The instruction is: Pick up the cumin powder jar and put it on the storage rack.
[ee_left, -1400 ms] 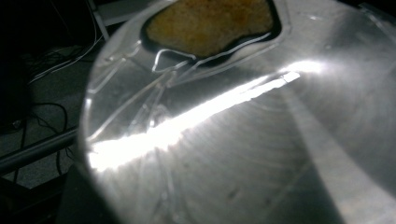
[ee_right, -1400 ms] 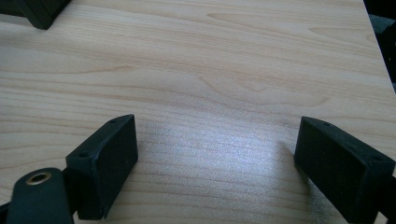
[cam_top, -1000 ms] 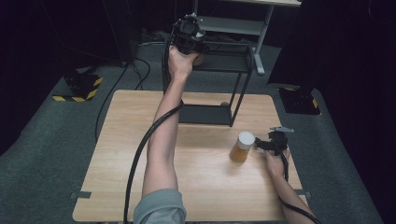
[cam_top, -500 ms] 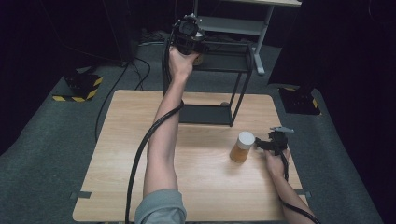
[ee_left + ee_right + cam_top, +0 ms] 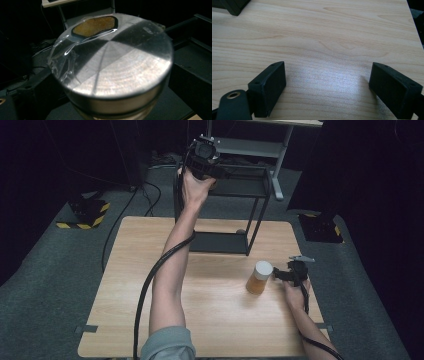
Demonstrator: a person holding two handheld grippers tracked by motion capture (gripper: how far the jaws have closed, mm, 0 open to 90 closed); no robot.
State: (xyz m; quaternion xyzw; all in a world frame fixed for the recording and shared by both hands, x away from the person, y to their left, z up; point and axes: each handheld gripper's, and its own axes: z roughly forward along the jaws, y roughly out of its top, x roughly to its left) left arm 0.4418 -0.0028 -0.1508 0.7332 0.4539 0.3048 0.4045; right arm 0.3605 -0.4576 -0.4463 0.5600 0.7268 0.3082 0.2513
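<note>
— Where the left gripper (image 5: 204,157) is raised at the rack's (image 5: 250,195) top, what does it carry?
— A metal can (image 5: 112,72); its jaws are hidden, so I cannot tell their spread.
— And the right gripper (image 5: 287,274)?
— Jaws wide apart, holding nothing, low near the tabletop's (image 5: 210,320) right edge, just right of a white-capped jar (image 5: 259,277). No readable label.

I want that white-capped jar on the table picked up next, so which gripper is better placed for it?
Right. The right gripper sits open on the table beside the jar; the left gripper is up at the black rack.
</note>
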